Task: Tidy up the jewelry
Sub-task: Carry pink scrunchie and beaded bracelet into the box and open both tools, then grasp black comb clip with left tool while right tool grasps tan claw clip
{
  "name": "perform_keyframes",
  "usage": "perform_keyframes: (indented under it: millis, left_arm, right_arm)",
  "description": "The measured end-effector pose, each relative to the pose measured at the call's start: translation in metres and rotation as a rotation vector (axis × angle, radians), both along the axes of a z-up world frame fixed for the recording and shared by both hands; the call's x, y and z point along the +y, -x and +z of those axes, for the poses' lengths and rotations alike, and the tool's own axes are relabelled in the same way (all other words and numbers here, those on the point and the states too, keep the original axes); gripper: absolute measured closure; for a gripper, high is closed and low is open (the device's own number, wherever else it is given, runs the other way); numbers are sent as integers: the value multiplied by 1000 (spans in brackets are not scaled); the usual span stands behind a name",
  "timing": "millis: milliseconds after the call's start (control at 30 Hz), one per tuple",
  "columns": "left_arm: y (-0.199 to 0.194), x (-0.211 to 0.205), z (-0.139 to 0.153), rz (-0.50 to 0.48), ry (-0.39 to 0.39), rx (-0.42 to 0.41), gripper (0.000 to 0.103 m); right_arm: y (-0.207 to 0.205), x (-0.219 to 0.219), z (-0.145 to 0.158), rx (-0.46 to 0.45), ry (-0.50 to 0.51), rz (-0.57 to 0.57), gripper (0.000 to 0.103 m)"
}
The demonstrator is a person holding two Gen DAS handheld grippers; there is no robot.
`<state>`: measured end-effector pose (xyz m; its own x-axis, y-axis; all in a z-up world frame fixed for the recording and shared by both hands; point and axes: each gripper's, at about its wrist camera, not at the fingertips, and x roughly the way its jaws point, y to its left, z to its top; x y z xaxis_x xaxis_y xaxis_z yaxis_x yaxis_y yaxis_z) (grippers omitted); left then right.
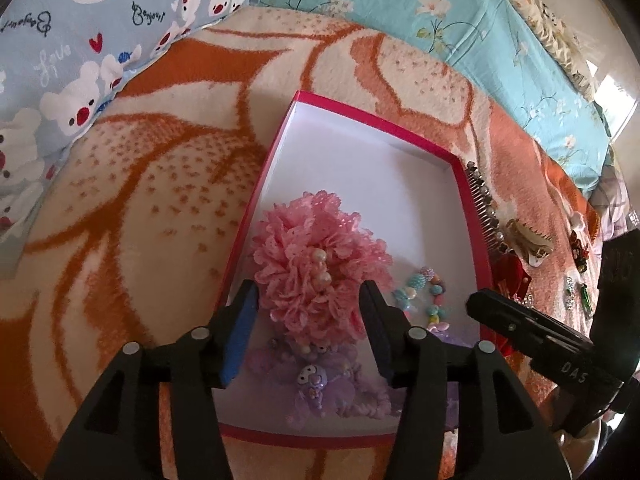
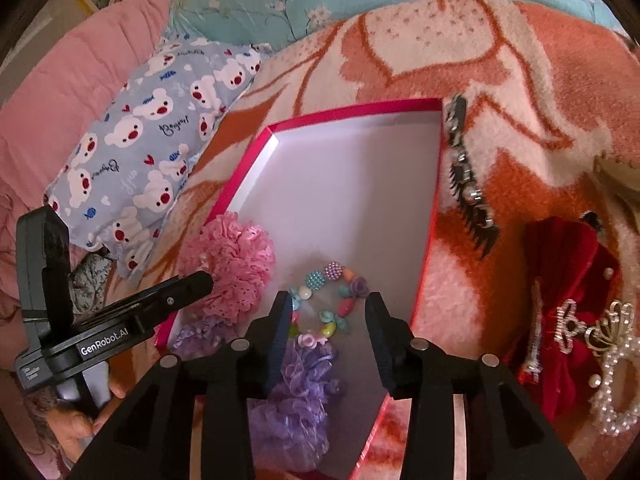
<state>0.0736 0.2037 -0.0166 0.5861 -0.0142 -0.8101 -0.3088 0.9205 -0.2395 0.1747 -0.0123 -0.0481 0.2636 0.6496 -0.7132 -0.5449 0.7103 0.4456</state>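
A pink-rimmed box with a white floor [image 1: 360, 168] [image 2: 352, 184] lies on an orange and cream blanket. Inside it are a pink ruffled flower hairpiece [image 1: 316, 256] [image 2: 236, 264], a colourful bead bracelet [image 1: 416, 280] [image 2: 334, 270] and a purple frilly hairpiece [image 1: 320, 388] [image 2: 300, 392]. My left gripper [image 1: 308, 332] stands open over the near end of the box, the pink flower resting between its jaws without being pressed. My right gripper [image 2: 330, 336] is open too, its jaws straddling the near part of the bracelet and the purple hairpiece. Neither holds anything.
Outside the box's right wall lie a dark jewelled hair comb [image 2: 466, 184] [image 1: 482, 208], a beige claw clip [image 1: 528, 240], a red velvet bow [image 2: 568, 280] and pearl and rhinestone clips [image 2: 608, 340]. A bear-print pillow [image 1: 80, 40] [image 2: 152, 140] sits to the left.
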Motion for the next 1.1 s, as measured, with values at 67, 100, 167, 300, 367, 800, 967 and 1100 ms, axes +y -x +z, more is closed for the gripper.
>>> perform_keyframes:
  millis: [67, 100, 167, 300, 367, 800, 967, 1100]
  left_arm:
    - [0, -3, 4, -6, 1, -8, 52]
    - [1, -4, 6, -8, -1, -11, 52]
    - [0, -9, 10, -16, -4, -18, 52]
    - [-2, -20, 18, -41, -10, -33, 52]
    - [-5, -27, 22, -54, -13, -38, 52]
    - [-21, -75, 28, -150, 9, -37, 52]
    - [-32, -97, 30, -191, -4, -35, 52]
    - [-47, -115, 32, -224, 4, -40, 52]
  right_arm:
    - [1, -8, 4, -2, -9, -13, 62]
    - [2, -14, 6, -4, -15, -23, 62]
    - [3, -25, 9, -5, -26, -40, 63]
    - [3, -53, 15, -14, -34, -86, 62]
    - [3, -65, 18, -20, -36, -109, 62]
    - [-13, -147, 19, -22, -45, -267, 61]
    - [-19, -170, 17, -17, -49, -322, 60]
    - [-29, -187, 15, -13, -56, -372, 56]
